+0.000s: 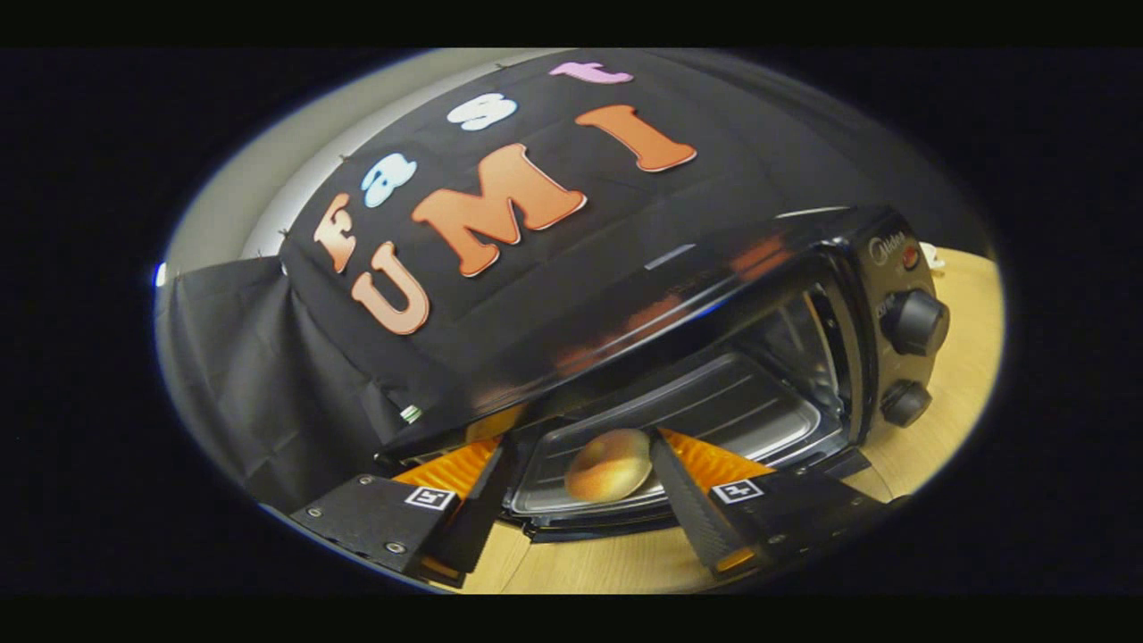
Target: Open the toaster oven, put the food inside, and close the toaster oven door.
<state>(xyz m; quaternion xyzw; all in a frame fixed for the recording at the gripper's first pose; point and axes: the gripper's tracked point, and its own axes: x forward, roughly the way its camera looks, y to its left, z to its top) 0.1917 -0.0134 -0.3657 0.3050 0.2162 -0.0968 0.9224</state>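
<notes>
Toaster oven (pixel 714 295): black, on wooden worktop (pixel 960 393), door down, two knobs (pixel 915 323) on its control side. Tray (pixel 679 429): inside the oven's mouth. Bread roll (pixel 609 465): on the tray's front edge. Tongs (pixel 580 487): released, fingers spread either side of the roll at the oven's mouth.

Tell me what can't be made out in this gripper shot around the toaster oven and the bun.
- Black toaster oven door: hidden below the gripper, so its angle can't be judged.
- Round golden bun: lies between the fingers over the grey metal tray; whether the left finger touches it is unclear.
- Two black knobs: markings too small.
- Oven's back wall: dark, blurred.
</notes>
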